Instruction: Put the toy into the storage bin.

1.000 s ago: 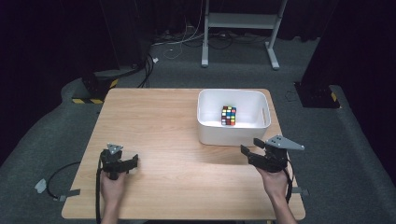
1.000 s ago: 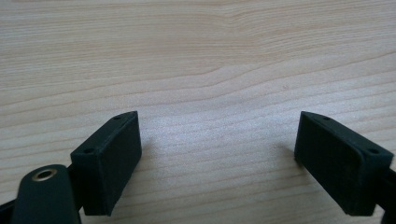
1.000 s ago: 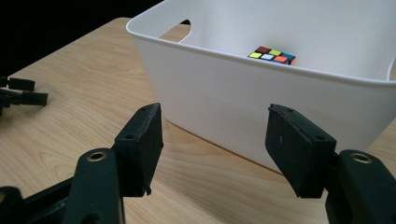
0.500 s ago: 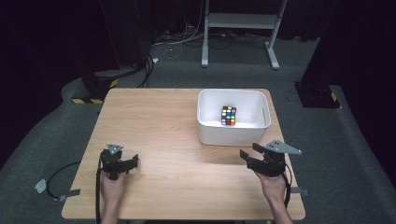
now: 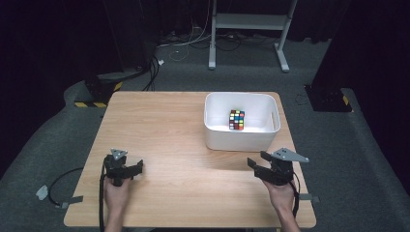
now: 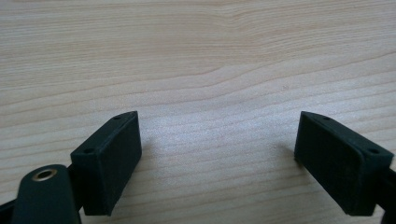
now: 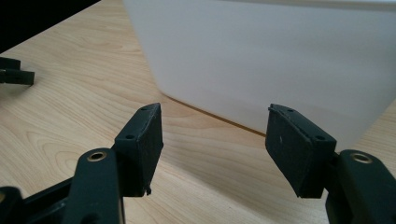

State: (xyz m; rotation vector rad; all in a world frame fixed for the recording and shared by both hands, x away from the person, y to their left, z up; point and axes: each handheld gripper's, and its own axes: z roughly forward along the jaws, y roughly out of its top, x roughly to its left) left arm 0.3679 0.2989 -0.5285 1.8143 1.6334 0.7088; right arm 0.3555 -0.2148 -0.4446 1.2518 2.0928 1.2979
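One white tub, one colourful cube inside it, two grippers, left gripper and right gripper.

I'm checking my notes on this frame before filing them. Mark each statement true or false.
1. The cube lies inside the bin. True.
2. The right gripper holds the cube. False: nothing is between its fingers, which point at the bin's outer wall.
3. The left gripper is over bare table. True.
4. The bin stands on the table's left half. False: it stands on the right half, toward the far edge.
5. The left gripper's fingers are pressed together. False: they stand well apart, with nothing between them.
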